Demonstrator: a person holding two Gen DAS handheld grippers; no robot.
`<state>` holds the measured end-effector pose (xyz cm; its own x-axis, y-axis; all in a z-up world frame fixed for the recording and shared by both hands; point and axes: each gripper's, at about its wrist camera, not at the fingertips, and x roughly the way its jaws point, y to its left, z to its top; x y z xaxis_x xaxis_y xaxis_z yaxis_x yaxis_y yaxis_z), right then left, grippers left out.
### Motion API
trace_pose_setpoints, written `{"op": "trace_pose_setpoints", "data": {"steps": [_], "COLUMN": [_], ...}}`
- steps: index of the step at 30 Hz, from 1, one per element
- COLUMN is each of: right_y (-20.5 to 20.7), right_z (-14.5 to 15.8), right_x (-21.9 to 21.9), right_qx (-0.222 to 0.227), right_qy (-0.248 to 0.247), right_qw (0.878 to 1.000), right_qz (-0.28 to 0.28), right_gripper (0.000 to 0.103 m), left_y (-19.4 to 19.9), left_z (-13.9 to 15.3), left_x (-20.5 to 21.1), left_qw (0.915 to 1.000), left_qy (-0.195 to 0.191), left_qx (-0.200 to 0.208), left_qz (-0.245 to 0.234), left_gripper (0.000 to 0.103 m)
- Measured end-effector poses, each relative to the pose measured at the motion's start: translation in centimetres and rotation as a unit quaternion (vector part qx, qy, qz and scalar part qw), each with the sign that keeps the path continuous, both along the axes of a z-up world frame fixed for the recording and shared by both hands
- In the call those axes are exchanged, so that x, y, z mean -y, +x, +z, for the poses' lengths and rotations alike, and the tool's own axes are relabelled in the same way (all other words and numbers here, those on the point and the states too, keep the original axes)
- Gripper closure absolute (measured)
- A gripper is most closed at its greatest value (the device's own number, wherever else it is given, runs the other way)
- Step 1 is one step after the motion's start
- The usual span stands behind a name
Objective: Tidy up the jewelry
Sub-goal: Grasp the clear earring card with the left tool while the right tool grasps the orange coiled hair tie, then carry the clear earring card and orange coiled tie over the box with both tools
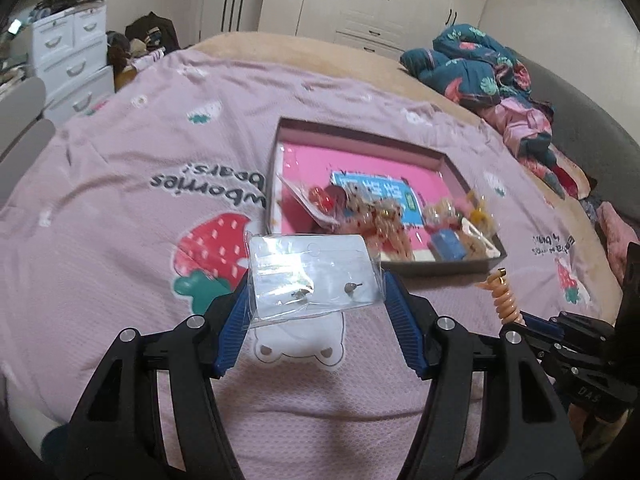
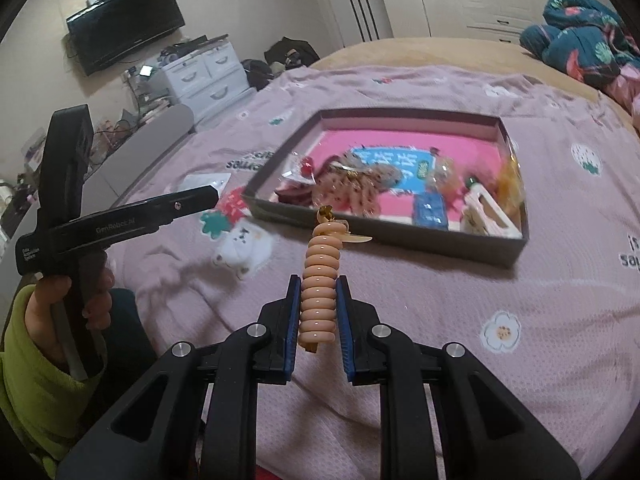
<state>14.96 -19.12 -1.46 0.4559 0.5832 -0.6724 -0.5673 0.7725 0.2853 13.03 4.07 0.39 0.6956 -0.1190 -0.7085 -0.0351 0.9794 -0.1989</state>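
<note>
My left gripper (image 1: 314,286) is shut on a clear plastic packet of small stud earrings on a white card (image 1: 314,276), held above the pink bedspread. My right gripper (image 2: 318,292) is shut on a peach spiral hair tie with a gold charm (image 2: 320,280), held upright; the tie also shows at the right of the left wrist view (image 1: 505,300). A shallow grey box with a pink floor (image 1: 440,270) (image 2: 516,248) lies ahead of both grippers and holds several packets of hair accessories and jewelry (image 1: 372,216) (image 2: 352,188).
The box sits on a pink strawberry-print blanket (image 1: 140,200) over a bed. A heap of dark floral clothes (image 1: 480,68) lies at the far right. White drawers (image 2: 200,76) and a wall TV (image 2: 124,28) stand left. The left tool's handle (image 2: 100,220) is in the right wrist view.
</note>
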Motion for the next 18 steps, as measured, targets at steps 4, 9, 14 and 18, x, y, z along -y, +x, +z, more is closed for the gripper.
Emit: {"op": "trace_pose_setpoints", "data": {"steps": [4,9,14,18], "right_y": [0.5,1.4,2.9,4.5], "right_z": [1.1,2.6,4.3,5.7], "right_x": [-0.4,-0.5,-0.2,0.3], "right_qx": [0.009,0.023,0.04,0.058], "right_qy": [0.009,0.021,0.032,0.031], "right_qw": [1.0,0.999,0.999,0.997], "right_qz": [-0.001,-0.007,-0.017,-0.033], "right_gripper": [0.086,0.086,0.086,0.086], "left_y": [0.0,0.6,1.9,3.2], "left_z": [0.9,1.9,2.9,3.6], "left_x": [-0.4,-0.2,0.5,1.6], "left_qw": [0.9999,0.9998,0.9996,0.9993], "left_qy": [-0.004,-0.007,-0.002,0.004], "left_qx": [0.011,0.021,0.029,0.035], "left_qz": [0.004,0.002,-0.003,-0.01], "left_gripper": [0.048,0.048,0.048,0.048]}}
